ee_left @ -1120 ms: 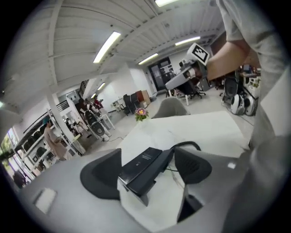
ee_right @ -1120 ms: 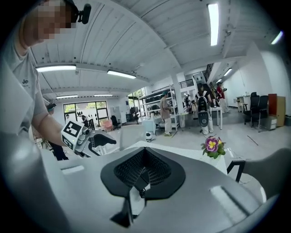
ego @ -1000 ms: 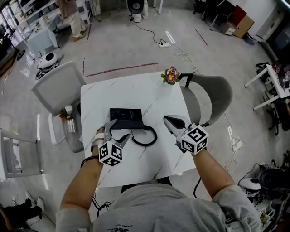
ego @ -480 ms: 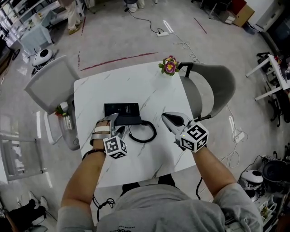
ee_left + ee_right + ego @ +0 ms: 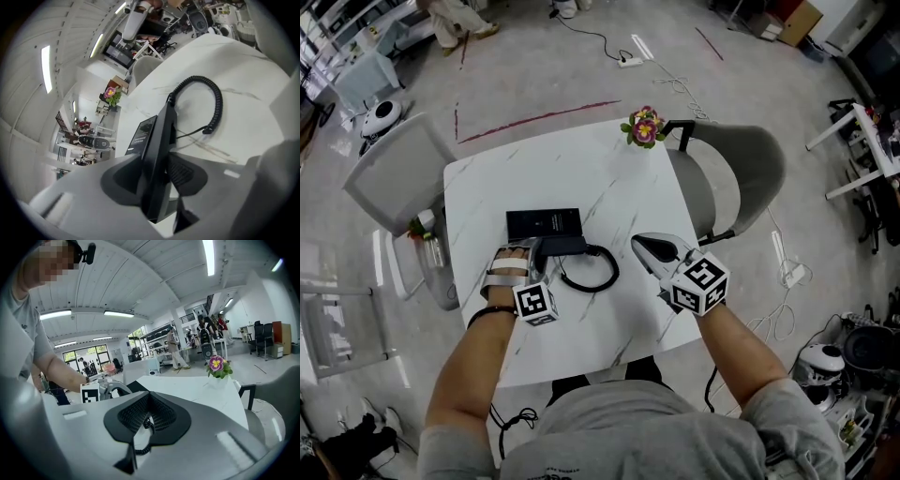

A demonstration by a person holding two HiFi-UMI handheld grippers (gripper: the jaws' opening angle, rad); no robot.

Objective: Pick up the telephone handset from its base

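So here we've got the left gripper (image 5: 525,258) clamped on the black telephone handset (image 5: 158,154). In the left gripper view its two jaws sit tight against either side of the handset, which runs straight up between them. The handset lies along the near edge of the telephone base (image 5: 544,223), roughly 9 o'clock from the middle of the white marble table (image 5: 609,187). We honestly can't tell if it's clear of the base or resting on it. The coiled cord (image 5: 217,104) loops off the handset's end toward 3 o'clock and lies on the tabletop.

Our right gripper (image 5: 645,246) has its jaws together with nothing in them. It's at about 4 o'clock from the table's middle, just beside the cord loop and pointing toward 11 o'clock.

Other stuff: a little pot of flowers (image 5: 642,126) at the table's 12 o'clock edge, one grey chair (image 5: 745,173) at 2 o'clock and another chair (image 5: 394,178) off at 10 o'clock.
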